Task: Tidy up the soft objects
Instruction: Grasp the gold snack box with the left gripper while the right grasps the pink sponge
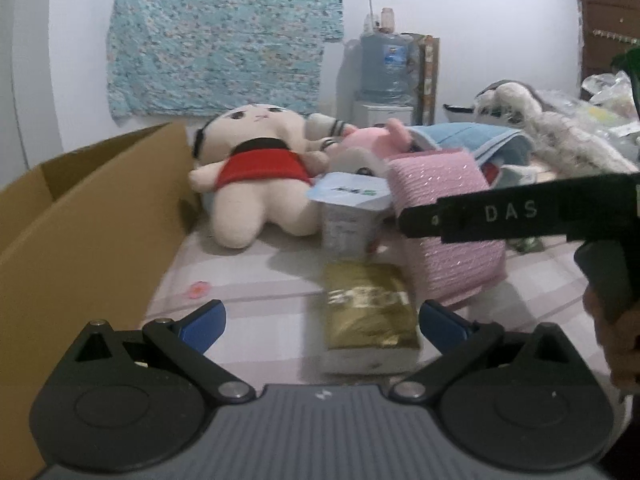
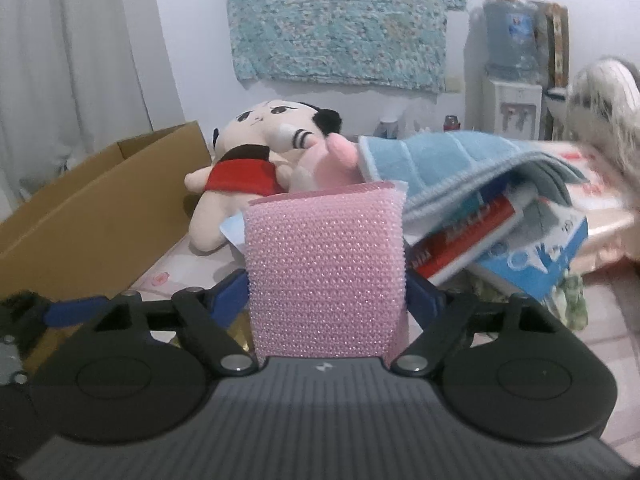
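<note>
A pink sparkly sponge (image 2: 324, 264) is clamped between the blue fingers of my right gripper (image 2: 326, 296), lifted over the bed; it also shows in the left wrist view (image 1: 448, 232) under the right gripper's black body. My left gripper (image 1: 322, 322) is open and empty, its blue fingers either side of a gold packet (image 1: 366, 312). A cream doll in a red top (image 1: 260, 172) lies beside an open cardboard box (image 1: 80, 216). A pink plush (image 1: 376, 140) and a folded blue towel (image 2: 452, 168) lie behind.
A white lidded cup (image 1: 348, 216) stands behind the gold packet. Red and blue boxes (image 2: 520, 248) sit under the towel. A grey furry plush (image 1: 552, 132) and plastic bags lie at the right. A water dispenser (image 1: 384, 68) stands by the wall.
</note>
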{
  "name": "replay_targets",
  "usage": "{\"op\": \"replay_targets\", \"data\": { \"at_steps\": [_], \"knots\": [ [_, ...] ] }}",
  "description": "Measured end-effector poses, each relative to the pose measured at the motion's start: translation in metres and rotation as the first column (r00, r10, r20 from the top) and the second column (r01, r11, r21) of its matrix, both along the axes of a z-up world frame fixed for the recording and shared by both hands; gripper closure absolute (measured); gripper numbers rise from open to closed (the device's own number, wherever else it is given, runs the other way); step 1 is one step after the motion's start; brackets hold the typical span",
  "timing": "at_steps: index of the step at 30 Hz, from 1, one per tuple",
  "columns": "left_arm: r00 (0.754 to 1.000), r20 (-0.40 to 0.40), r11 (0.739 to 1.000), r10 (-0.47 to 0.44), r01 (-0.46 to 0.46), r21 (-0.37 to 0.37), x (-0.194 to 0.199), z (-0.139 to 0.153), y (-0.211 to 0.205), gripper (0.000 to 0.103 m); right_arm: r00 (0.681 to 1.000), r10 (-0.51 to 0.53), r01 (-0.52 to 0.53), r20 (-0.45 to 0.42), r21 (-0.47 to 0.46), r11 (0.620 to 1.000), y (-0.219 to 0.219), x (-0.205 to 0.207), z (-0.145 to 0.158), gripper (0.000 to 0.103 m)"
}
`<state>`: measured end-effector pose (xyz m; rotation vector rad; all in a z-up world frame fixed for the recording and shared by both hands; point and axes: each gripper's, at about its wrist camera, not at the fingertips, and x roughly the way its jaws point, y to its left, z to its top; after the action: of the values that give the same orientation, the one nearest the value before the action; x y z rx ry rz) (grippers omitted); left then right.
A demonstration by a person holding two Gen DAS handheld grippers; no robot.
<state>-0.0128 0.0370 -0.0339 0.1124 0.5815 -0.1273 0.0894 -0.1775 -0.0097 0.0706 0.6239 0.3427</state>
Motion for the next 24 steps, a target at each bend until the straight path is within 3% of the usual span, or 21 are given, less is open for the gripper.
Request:
{"op": "replay_targets", "data": {
  "at_steps": [2,6,10,12,14,16,20,24],
  "knots": [
    [1.0,-0.003,1.0,-0.018,0.018,-0.025,0.003,-0.001,-0.004,0.0,1.0,-0.004,0.004,-0.002,0.007,1.0,-0.005,-0.004,0.0,0.025],
    [0.999,-0.009,0.999,-0.038,0.038,-0.002,0.011,-0.007,-0.016,0.0,1.0,-0.003,0.003,-0.007,0.036,0.999,-0.019,-0.013,-0.002,0.028],
    [0.997,-0.043,0.998,-0.061,0.061,-0.003,0.02,-0.015,-0.023,0.008,1.0,-0.009,0.01,-0.009,0.077,0.997,-0.04,-0.028,-0.001,0.029],
    [0.996,-0.052,0.997,-0.07,0.068,-0.022,0.022,-0.016,-0.023,0.018,1.0,-0.022,0.021,0.005,0.082,0.996,-0.049,-0.037,0.001,0.03],
    [0.995,-0.062,0.996,-0.081,0.079,-0.036,0.023,-0.018,-0.023,0.038,0.999,-0.03,0.029,0.013,0.097,0.995,-0.057,-0.042,0.002,0.03],
    [0.992,-0.086,0.995,-0.094,0.09,-0.041,0.026,-0.021,-0.024,0.049,0.999,-0.024,0.021,0.023,0.119,0.993,-0.062,-0.046,0.004,0.03],
    [0.993,-0.074,0.996,-0.091,0.089,-0.03,0.024,-0.019,-0.025,0.049,0.999,-0.005,-0.002,0.052,0.135,0.991,-0.063,-0.052,0.011,0.03],
    [0.994,-0.078,0.997,-0.073,0.07,-0.039,0.024,-0.018,-0.023,0.05,1.0,-0.003,0.0,0.022,0.142,0.99,-0.065,-0.052,0.009,0.03]
  ]
}}
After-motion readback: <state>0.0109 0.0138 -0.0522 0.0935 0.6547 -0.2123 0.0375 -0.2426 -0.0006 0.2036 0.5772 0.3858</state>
